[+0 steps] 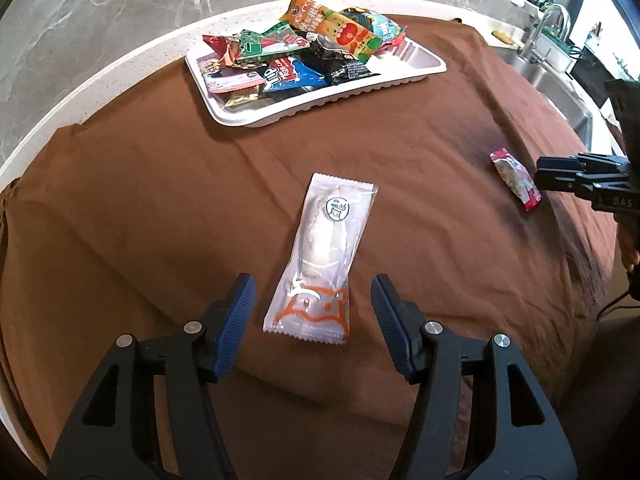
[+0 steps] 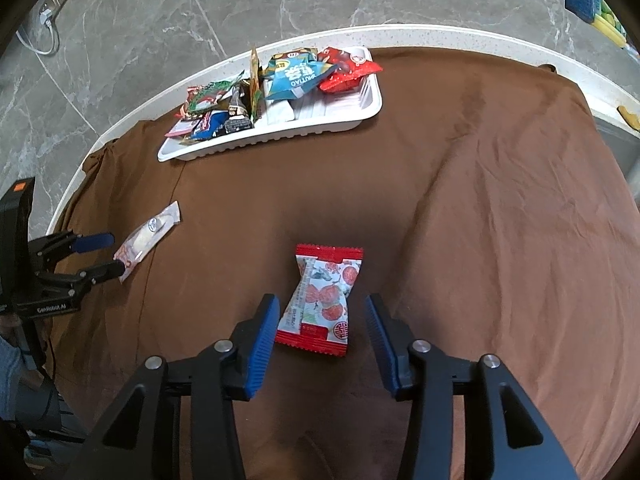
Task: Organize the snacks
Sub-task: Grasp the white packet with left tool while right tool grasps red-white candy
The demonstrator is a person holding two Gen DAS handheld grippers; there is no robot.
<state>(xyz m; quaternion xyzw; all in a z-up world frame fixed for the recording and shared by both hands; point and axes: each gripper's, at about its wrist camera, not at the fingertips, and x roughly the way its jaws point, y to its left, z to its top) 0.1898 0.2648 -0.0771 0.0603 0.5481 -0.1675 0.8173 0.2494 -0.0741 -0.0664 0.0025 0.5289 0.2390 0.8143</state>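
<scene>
A white tray [image 1: 416,65] at the table's far side holds several snack packets [image 1: 344,32]; it also shows in the right wrist view [image 2: 280,132]. A clear white packet with orange print [image 1: 320,260] lies on the brown cloth, its near end between the open blue pads of my left gripper [image 1: 314,284]. A red-and-white packet [image 2: 320,300] lies between the open pads of my right gripper [image 2: 322,304]. Each view shows the other gripper: the right one [image 1: 540,178] beside the red packet [image 1: 516,180], the left one [image 2: 114,252] at the white packet [image 2: 148,236].
A brown cloth [image 1: 160,200] covers the round white table [image 1: 120,76]. A grey marble floor [image 2: 160,20] lies beyond the table edge. A steel sink with a tap [image 1: 552,40] stands at the far right.
</scene>
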